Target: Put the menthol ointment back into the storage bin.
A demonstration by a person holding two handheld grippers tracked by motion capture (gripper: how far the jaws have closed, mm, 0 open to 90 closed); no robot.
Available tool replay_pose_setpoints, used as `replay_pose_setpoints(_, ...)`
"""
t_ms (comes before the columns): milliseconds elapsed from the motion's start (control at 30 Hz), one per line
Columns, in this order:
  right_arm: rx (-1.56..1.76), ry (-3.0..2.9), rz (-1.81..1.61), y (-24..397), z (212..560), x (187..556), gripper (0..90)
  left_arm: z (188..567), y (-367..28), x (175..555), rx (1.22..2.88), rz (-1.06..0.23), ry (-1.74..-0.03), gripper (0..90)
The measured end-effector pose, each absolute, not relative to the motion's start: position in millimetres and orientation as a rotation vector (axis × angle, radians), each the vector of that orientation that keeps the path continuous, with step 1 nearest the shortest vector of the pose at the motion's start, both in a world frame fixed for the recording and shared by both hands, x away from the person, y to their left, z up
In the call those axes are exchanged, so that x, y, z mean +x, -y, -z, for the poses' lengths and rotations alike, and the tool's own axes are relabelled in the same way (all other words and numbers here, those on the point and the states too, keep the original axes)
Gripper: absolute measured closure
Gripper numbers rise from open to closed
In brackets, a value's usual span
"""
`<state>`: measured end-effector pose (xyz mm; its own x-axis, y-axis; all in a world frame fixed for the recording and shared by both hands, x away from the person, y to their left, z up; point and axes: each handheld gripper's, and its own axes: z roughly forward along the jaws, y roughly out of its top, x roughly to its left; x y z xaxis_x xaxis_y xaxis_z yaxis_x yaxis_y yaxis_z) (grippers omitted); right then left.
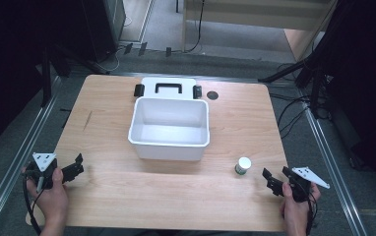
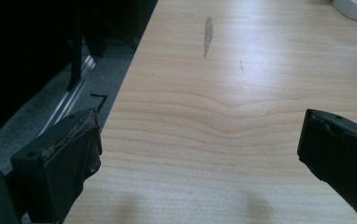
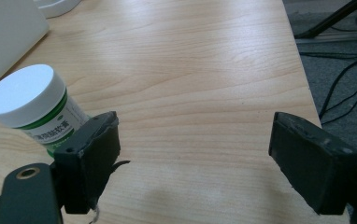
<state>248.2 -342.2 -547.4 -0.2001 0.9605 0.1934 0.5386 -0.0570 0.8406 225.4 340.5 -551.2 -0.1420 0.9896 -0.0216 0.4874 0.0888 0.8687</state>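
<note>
A light wooden tabletop [image 1: 127, 187] is shown from the high view, with an open white bin [image 1: 169, 129] standing near its middle. The bin's lid [image 1: 169, 88], white with a black handle and two black latches, lies flat just behind the bin and touches its far rim. The bin is seen to be empty.

A small jar [image 1: 243, 166] with a white cap and a green-and-white label stands upright on the tabletop, in front of the bin's right corner and apart from it. It is the thing nearest the right tongs [image 1: 277, 178], which are held low at the tabletop's right front edge and lie just beside the jar. In the right gripper view the jar [image 3: 32, 107] is seen beyond and outside the left-hand jaw, not between the jaws; the jaws are spread wide and nothing is held.

The left tongs [image 1: 74, 168] are held at the tabletop's left front edge, well apart from the jar and bin. In the left gripper view their jaws are spread wide over bare wood, and nothing is gripped.

The work is judged to be at its very start: the bin has been opened, but the jar has not yet been grasped, lifted or placed inside. What is presumed to remain is the centring of the right tongs on the jar, its grasp, its transfer into the bin and possibly the refitting of the lid.
</note>
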Motion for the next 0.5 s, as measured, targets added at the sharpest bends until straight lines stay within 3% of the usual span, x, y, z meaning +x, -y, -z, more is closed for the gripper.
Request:
replay_pose_setpoints(100,1.602,-1.772,-1.177,341,547,248,16.8,551,-342,225,1.448,-0.954,-1.715,0.4)
replay_pose_setpoints(333,1.614,-1.794,-1.152,339,547,247,17.2,551,-331,225,1.488,-1.081,-1.663,0.4)
replay_pose_setpoints(500,1.594,-1.873,-1.081,334,544,246,18.1,551,-337,229,1.478,-1.018,-1.648,0.3)
